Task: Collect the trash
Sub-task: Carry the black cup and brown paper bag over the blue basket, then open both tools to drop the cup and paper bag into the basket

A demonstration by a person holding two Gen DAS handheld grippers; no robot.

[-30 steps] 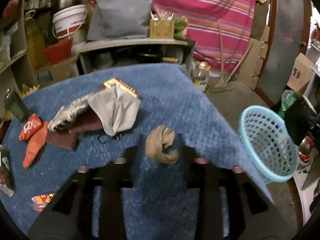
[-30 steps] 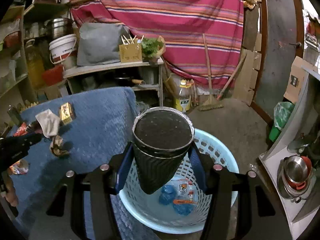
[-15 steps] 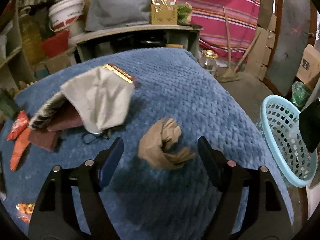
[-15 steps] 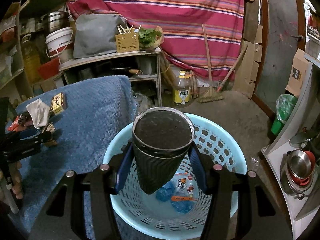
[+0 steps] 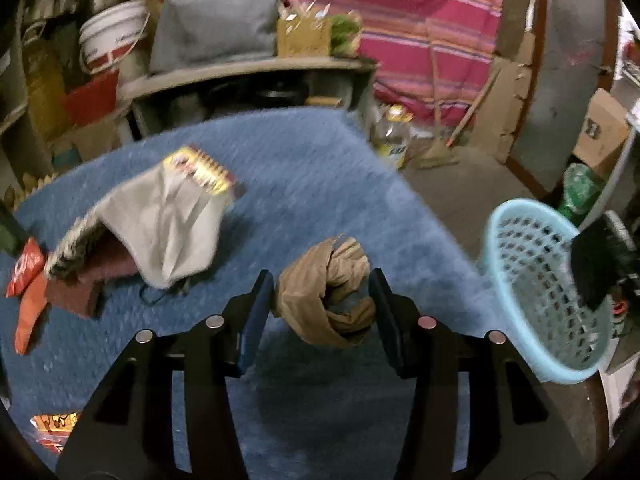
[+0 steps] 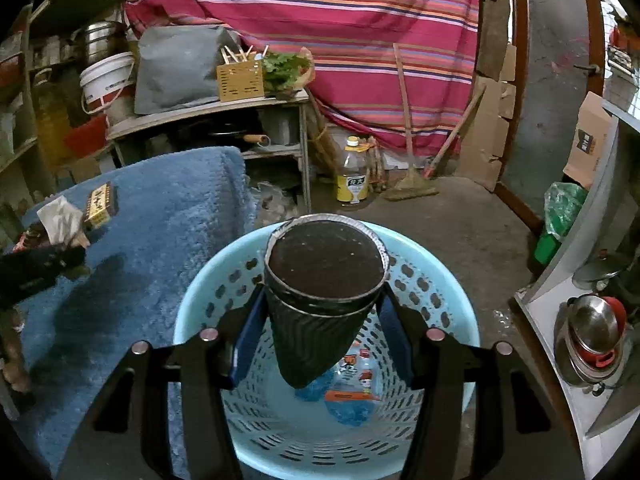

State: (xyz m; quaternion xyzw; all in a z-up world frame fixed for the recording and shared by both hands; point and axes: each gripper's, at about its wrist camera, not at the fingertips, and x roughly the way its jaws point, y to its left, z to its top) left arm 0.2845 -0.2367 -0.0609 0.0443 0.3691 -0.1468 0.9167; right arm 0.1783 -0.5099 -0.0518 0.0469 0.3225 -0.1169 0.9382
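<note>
In the left wrist view, the left gripper (image 5: 322, 300) is seen with its two blue pads drawn in against a crumpled brown paper wad (image 5: 326, 292), one pad at each side of it; half a second ago the pads stood wide apart with the wad lying loose between them on the blue blanket (image 5: 304, 184). The wad is now clamped, though it cannot be told whether it has left the blanket. The picture is smeared by motion. One grey cloth (image 5: 168, 220) is draped over a red and yellow packet (image 5: 204, 168), and two orange-red snack wrappers (image 5: 26, 292) are lying at the left edge. One light blue basket (image 5: 544, 300) is seen at the right, off the blanket's edge, with the black cup's side showing before it.

In the right wrist view, the right gripper (image 6: 324, 328) is closed on one black ribbed paper cup (image 6: 324, 280), held mouth forward directly above the basket (image 6: 208, 300). Compared with half a second ago, the cup and the grip are unchanged, while the basket is seen fuller in frame beneath them. Inside the basket, one blue crumpled wrapper (image 6: 348, 404) and some printed packaging beside it can be made out; their exact count cannot be told. The left gripper's dark body is visible at the far left over the blanket.
</note>
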